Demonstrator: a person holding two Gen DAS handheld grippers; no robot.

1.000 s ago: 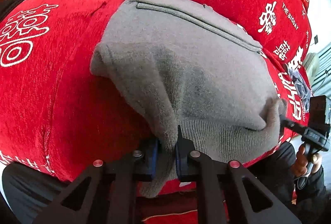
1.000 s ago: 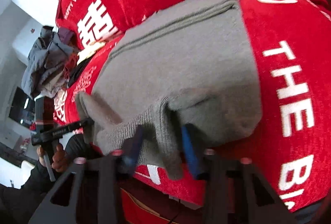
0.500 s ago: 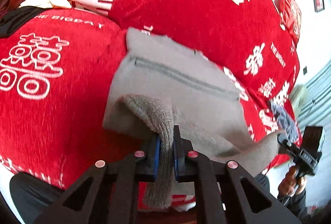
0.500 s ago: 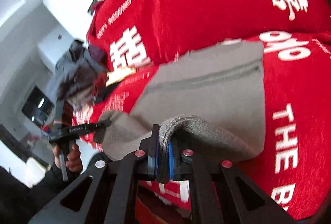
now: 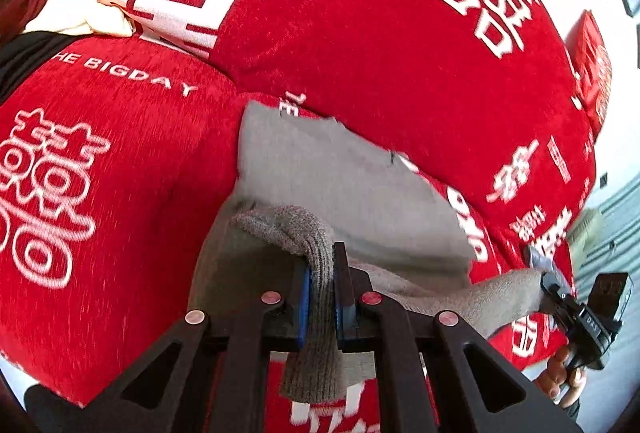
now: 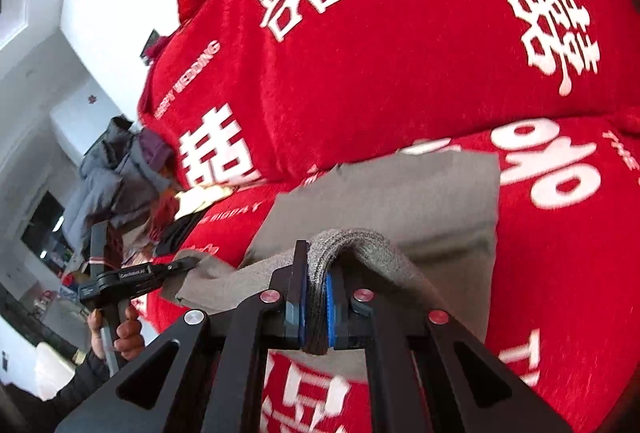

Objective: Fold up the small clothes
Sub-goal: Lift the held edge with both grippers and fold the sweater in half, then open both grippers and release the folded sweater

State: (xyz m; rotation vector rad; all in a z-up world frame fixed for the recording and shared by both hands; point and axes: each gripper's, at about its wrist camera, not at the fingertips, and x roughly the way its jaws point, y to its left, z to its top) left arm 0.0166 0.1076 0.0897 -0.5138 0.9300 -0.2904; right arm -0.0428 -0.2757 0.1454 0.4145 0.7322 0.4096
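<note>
A small grey garment [image 5: 344, 185] of soft, felted knit lies on the seat of a red sofa [image 5: 120, 193], its far edge up against the sofa's back cushion and its near end lifted off the seat. That near end is a thicker ribbed hem, bunched into a rounded ridge where each tool bites it. The left gripper [image 5: 320, 293] is clenched on the hem, a fold of ribbing squeezed between its blue-lined pads with a loose tail hanging below them. The right gripper [image 6: 316, 297] is likewise clamped tight on a fold of the same ribbed hem, and the fabric between the two stretches into a taut, slightly sagging band. Each gripper is black, with angular struts and round metal rivets, and a bare hand [image 6: 120, 333] with a dark sleeve grips the left one's handle. The sofa is covered in plush, short-piled red fabric printed with white characters and lettering. At the sofa's far end, beyond the garment, lies a cream cloth [image 5: 76, 17], and past that end a heap of grey clothing [image 6: 116, 169] is piled.
</note>
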